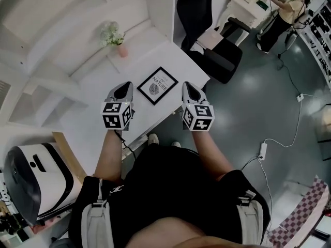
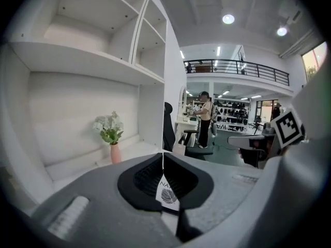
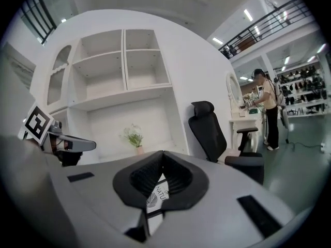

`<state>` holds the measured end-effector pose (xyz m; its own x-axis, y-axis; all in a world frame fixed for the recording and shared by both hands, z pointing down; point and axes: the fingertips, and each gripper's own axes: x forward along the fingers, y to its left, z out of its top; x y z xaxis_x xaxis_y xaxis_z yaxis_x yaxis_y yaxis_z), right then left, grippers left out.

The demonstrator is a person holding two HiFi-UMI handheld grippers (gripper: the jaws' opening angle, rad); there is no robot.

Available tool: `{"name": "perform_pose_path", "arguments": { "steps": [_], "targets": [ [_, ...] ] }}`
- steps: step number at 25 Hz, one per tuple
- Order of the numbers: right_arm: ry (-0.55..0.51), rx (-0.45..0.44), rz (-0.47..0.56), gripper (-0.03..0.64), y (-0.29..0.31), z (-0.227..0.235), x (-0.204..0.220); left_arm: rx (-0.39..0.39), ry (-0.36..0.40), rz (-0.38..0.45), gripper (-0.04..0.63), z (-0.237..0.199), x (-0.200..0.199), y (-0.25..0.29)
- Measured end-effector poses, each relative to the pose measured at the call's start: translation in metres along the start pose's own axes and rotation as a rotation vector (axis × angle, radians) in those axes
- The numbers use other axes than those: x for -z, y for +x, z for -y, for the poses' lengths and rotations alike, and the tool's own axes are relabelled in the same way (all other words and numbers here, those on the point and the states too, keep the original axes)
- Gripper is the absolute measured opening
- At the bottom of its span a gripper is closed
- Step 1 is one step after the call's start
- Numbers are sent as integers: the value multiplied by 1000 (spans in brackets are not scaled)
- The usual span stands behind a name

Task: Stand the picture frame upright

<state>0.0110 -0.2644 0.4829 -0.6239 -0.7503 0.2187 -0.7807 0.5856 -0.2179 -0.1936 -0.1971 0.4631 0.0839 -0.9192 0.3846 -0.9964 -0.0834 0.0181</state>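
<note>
While the picture frame (image 1: 157, 86) lies flat on the white desk (image 1: 93, 105) between my left claw (image 1: 124, 87) and my right claw (image 1: 187, 87), its thin black border rings a white print bearing a grey leaf and the words "OF NATURE". Both claws are pinched shut, empty.

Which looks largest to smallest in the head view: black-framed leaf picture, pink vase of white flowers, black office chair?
1. black office chair
2. black-framed leaf picture
3. pink vase of white flowers, somewhat smaller than the picture
</note>
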Motion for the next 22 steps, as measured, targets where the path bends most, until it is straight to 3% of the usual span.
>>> {"name": "perform_pose_path", "arguments": {
  "steps": [3,6,8,9,15,22],
  "targets": [
    [63,23,-47,8,13,2,15,54,4,-48,18,-21,5,17],
    [127,27,-103,75,25,3,30,127,-3,-98,35,-37,10,33],
    [172,28,-148,130,32,3,43,194,0,-145,184,-45,16,43],
    [192,32,-169,148,36,4,49,225,7,-166,200,-49,18,48],
    [299,87,-273,196,44,12,88,368,-6,-259,218,-71,36,76],
    [391,148,-367,196,60,8,123,579,-7,-381,222,-82,56,110]
  ]
}}
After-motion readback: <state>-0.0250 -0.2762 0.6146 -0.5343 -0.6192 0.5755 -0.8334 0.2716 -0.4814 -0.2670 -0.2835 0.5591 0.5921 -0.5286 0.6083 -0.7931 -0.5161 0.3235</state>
